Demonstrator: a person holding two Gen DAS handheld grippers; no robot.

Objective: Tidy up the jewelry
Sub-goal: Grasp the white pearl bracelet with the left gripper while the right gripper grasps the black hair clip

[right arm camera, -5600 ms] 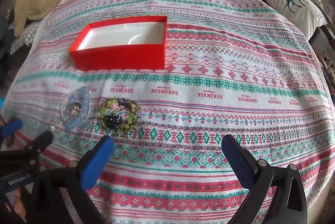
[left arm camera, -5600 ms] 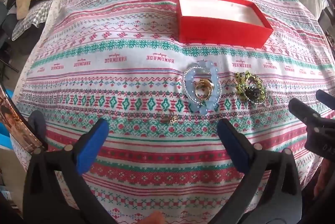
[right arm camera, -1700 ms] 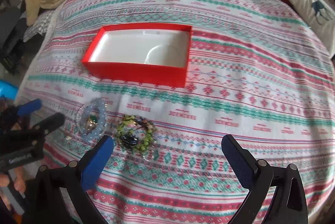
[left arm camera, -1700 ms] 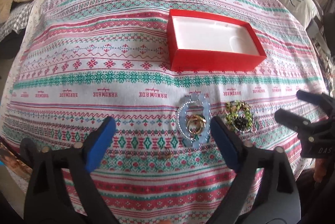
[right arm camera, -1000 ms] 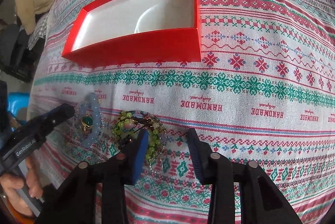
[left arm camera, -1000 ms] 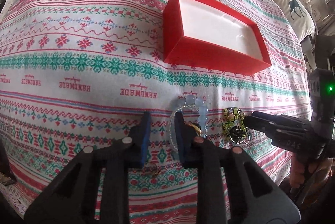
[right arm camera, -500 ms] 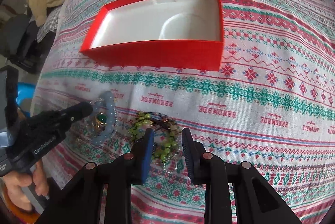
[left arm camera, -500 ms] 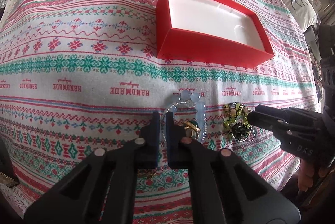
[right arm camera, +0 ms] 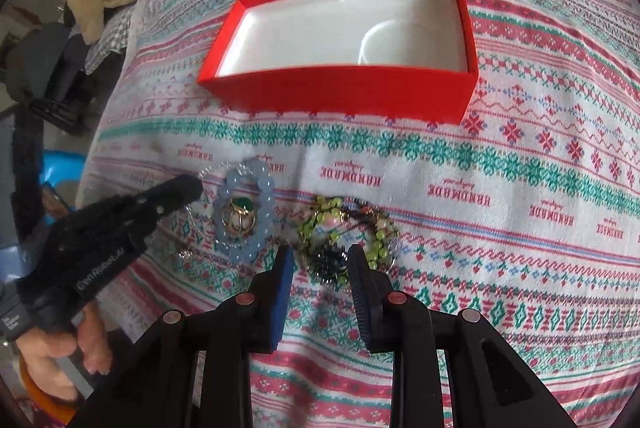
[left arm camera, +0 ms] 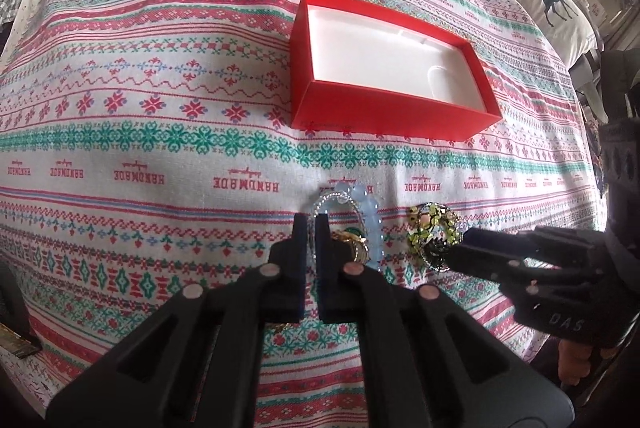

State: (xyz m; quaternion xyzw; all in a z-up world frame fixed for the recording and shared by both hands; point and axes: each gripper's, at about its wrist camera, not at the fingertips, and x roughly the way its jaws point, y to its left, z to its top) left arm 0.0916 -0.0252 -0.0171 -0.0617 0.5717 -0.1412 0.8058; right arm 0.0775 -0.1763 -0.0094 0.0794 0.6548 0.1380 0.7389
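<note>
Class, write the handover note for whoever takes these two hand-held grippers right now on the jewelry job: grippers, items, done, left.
Left gripper: shut, at the thin clear-bead bracelet that lies round the pale blue bracelet; whether it has hold is unclear.
Right gripper: partly closed around the green bead bracelet, which lies on the bedspread.
A gold ring with a green stone lies inside the blue bracelet.
Red box: empty.
Done: nothing boxed.
Left: move every piece into the box.

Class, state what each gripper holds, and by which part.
Left gripper: thin silver bracelet, pinched at its left arc. Right gripper: straddles green bracelet at its dark cluster; grip unclear.
</note>
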